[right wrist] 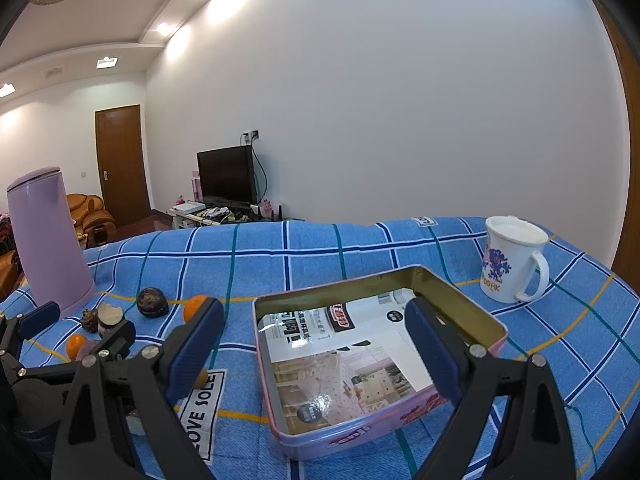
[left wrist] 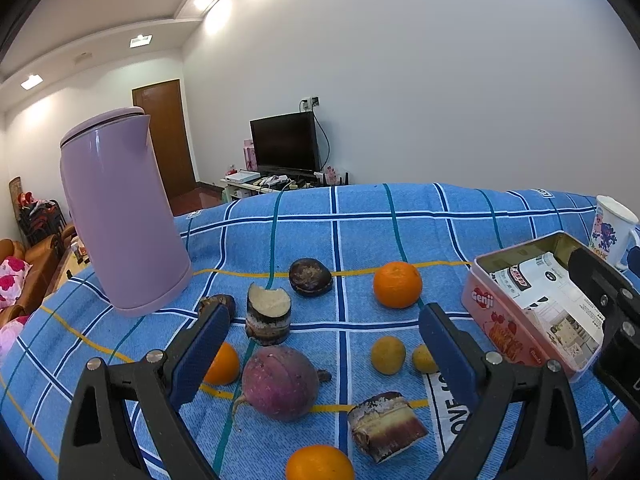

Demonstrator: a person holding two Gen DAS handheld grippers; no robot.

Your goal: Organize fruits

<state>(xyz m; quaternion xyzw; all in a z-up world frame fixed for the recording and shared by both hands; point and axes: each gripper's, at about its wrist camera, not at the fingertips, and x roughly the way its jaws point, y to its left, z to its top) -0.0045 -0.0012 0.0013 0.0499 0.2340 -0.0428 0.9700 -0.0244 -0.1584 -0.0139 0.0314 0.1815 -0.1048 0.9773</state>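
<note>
Showing both grippers, left and right, spread wide and empty. Oranges, a radish and cut pieces lie left of the tin; kettle far left of it, mug behind its right corner.

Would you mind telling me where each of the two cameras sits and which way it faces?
Left wrist view: on the left tool, looking forward and down at fruit on the blue cloth; its open blue fingers show.
Right wrist view: on the right tool, facing the open pink tin; its open fingers show.
Shared: purple kettle, tin, white mug, each other's tool.
</note>
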